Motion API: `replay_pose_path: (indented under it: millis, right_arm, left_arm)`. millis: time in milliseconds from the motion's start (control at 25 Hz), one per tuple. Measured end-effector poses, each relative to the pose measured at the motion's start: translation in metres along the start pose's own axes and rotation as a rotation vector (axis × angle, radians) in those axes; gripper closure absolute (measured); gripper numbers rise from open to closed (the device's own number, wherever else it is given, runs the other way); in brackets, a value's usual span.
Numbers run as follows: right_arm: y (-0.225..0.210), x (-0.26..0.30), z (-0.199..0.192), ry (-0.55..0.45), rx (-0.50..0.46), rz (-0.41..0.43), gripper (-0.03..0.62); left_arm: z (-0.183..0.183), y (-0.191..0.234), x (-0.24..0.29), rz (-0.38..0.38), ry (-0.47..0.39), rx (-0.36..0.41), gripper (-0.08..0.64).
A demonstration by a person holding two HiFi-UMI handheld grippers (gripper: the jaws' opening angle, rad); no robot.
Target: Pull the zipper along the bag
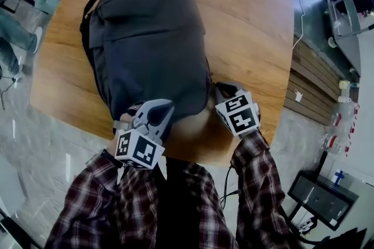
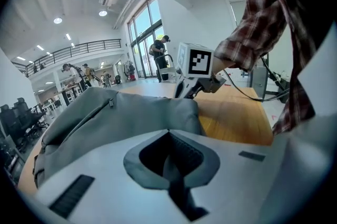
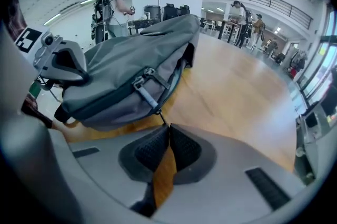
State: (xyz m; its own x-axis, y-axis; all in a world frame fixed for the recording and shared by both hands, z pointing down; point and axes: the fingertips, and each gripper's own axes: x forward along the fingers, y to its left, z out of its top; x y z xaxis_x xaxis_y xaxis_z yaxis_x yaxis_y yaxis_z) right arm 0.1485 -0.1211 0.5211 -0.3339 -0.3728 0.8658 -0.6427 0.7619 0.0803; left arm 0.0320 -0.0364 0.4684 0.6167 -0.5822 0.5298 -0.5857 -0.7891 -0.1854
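Note:
A grey backpack lies flat on the round wooden table, its near end towards me. My left gripper rests on the bag's near left corner; in the left gripper view its jaws stand closed against the grey fabric. My right gripper is at the bag's near right corner. In the right gripper view the jaw tips pinch the thin end of the zipper pull, which hangs off the bag's side. The side zipper looks partly open beyond the pull.
The table edge runs just under both grippers. On the floor at the right are a white cable, wooden boards and a dark box. Several people stand in the hall behind.

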Motion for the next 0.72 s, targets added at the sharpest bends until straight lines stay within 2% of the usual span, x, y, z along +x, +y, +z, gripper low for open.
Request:
replay_pose_path:
  millis: [200,280,400,480,600,680,720]
  right_arm:
    - [-0.014,0.007,0.014,0.004,-0.004,-0.012,0.577]
    - [-0.009,0.002,0.012,-0.009,0.023,0.000,0.580]
    - [0.005,-0.013,0.007,-0.035,0.067,0.007,0.582]
    - [0.020,-0.025,0.007,-0.055,0.107,0.021,0.583]
    - [0.049,-0.043,0.007,-0.096,0.185,0.056,0.584]
    - [0.072,-0.052,0.006,-0.117,0.233,0.083,0.584]
    - [0.083,-0.054,0.006,-0.124,0.257,0.099,0.584]
  left_arm:
    - [0.001,-0.001,-0.001,-0.020,-0.010,-0.014,0.551]
    - [0.004,-0.001,-0.003,-0.061,-0.027,-0.016,0.551]
    - [-0.002,0.004,-0.009,-0.155,-0.017,0.075,0.551]
    - [-0.014,0.022,-0.010,-0.168,0.024,0.167,0.551]
    - [-0.023,0.067,-0.006,-0.083,0.100,0.213,0.551]
    - [-0.016,0.093,-0.006,0.037,0.134,0.180,0.551]
    - [-0.006,0.101,-0.007,0.093,0.124,0.125,0.551]
